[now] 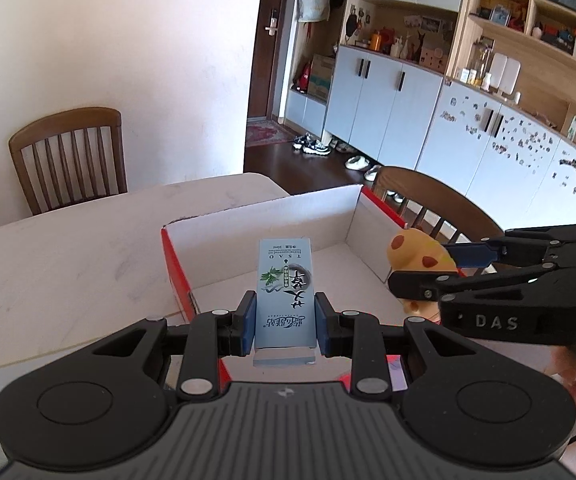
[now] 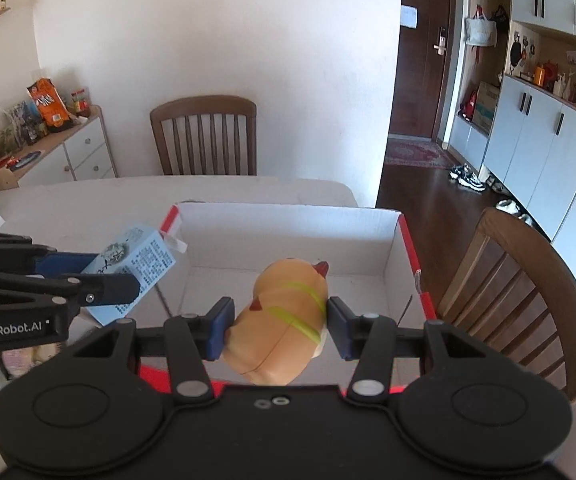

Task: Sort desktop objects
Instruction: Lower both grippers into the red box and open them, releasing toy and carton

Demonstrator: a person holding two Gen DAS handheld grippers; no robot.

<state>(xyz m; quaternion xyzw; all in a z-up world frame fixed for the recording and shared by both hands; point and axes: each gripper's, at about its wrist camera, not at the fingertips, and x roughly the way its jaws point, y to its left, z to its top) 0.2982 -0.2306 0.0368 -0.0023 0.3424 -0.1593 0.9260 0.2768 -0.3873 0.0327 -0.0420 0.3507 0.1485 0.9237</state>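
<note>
now the left hand-held gripper [image 1: 285, 322] is clamped on a pale blue carton [image 1: 284, 296] and the right hand-held gripper [image 2: 280, 328] on an orange toy [image 2: 278, 320], both above the open cardboard box [image 2: 288, 220] on the worktop [image 1: 68, 248].

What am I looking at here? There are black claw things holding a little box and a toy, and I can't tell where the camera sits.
These are two hand-held grabbing tools; a person holds one in each hand. Each carries its own camera looking forward along its jaws, so you get one picture per tool. In the left tool's view, the left gripper clamps a pale blue carton. In the right tool's view, the right gripper clamps an orange toy figure. Both hang above an open cardboard box with red outer sides, standing on a light table. Wooden chairs stand around it.
</note>
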